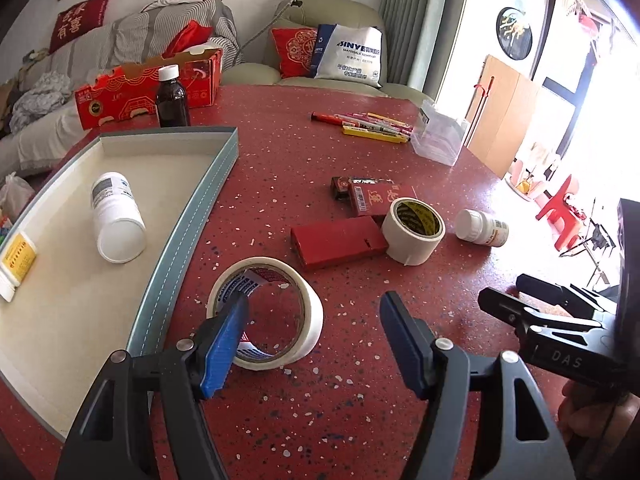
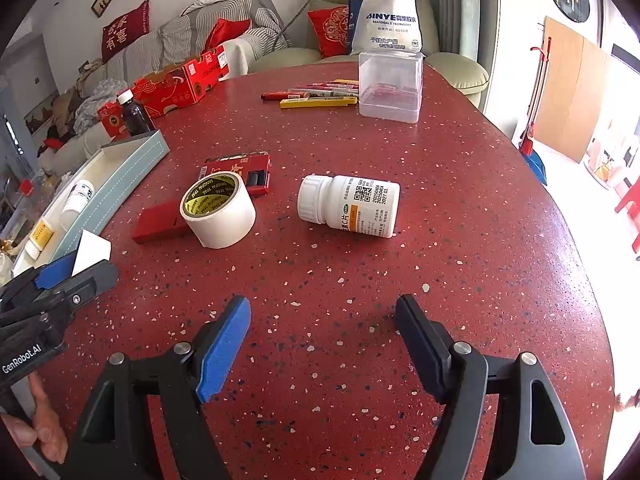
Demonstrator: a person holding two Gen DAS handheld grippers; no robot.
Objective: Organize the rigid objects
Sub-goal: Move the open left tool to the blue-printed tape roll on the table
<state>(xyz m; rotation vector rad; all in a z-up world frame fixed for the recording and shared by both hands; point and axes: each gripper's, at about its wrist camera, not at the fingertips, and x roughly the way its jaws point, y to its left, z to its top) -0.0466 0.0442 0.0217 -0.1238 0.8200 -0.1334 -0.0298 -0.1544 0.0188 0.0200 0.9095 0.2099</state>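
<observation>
On the far left of the red speckled surface (image 1: 400, 420) sits a shallow grey tray (image 1: 200, 216) with a pale floor. Inside it a white pill bottle (image 1: 116, 220) lies on its side, and a small white box with a yellow label (image 1: 16, 262) lies near the tray's left edge. Just beside the tray's right wall lies a roll of white tape (image 1: 266, 312), flat on the surface with blue print inside its core. The left claw (image 1: 316, 340) stands apart over it: its blue pad is in front of the roll's left rim, but whether it touches cannot be told, and nothing is clamped. Further right, a flat red box (image 1: 336, 242) lies touching a second, taller white tape roll (image 2: 218, 210) with a yellow-and-black printed core. Behind those sits a red packet (image 1: 380, 198). Right again, a white bottle (image 2: 352, 206) with a ribbed cap and printed label lies on its side, apart from the others. The right claw (image 2: 324, 344) hangs open over bare surface, near that bottle, holding nothing.
</observation>
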